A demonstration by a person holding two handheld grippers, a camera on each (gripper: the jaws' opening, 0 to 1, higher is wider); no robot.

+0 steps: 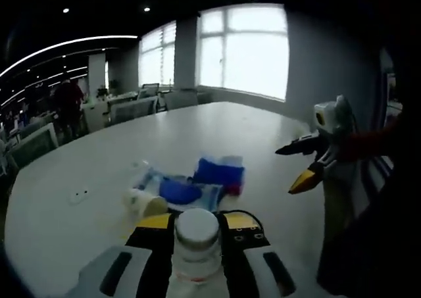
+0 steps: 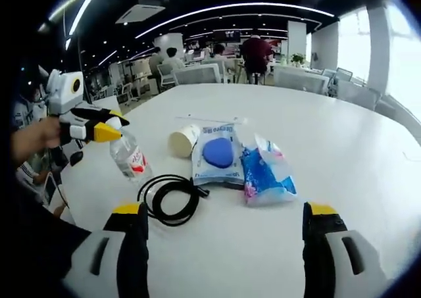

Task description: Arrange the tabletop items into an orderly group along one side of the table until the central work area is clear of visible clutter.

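Clutter on the white round table (image 2: 342,153) is gathered in a loose cluster: a clear plastic water bottle with a white cap and red label (image 2: 129,154) is clamped near its neck between the yellow-tipped jaws of the left gripper (image 2: 108,128), tilted and lifted off the tabletop at the cluster's left side in the right gripper view. In the left gripper view the same bottle's white cap (image 1: 197,227) is seen squeezed between that gripper's own jaws (image 1: 197,235). Just beside the bottle a coiled black cable (image 2: 169,198) lies flat on the table. Next to it a clear flat packet holding a blue oval item (image 2: 217,154) is laid, with a crinkled blue-and-white plastic bag (image 2: 266,173) touching its right edge. A small cream paper cup (image 2: 183,140) lies on its side at the packet's far corner (its open mouth turned toward the bottle), and a thin white stick (image 2: 210,119) rests beyond it. The right gripper (image 2: 227,229) is held with jaws wide apart and nothing between them, near the cable; it is also seen in the left gripper view (image 1: 304,163), in the air, its jaws parted.
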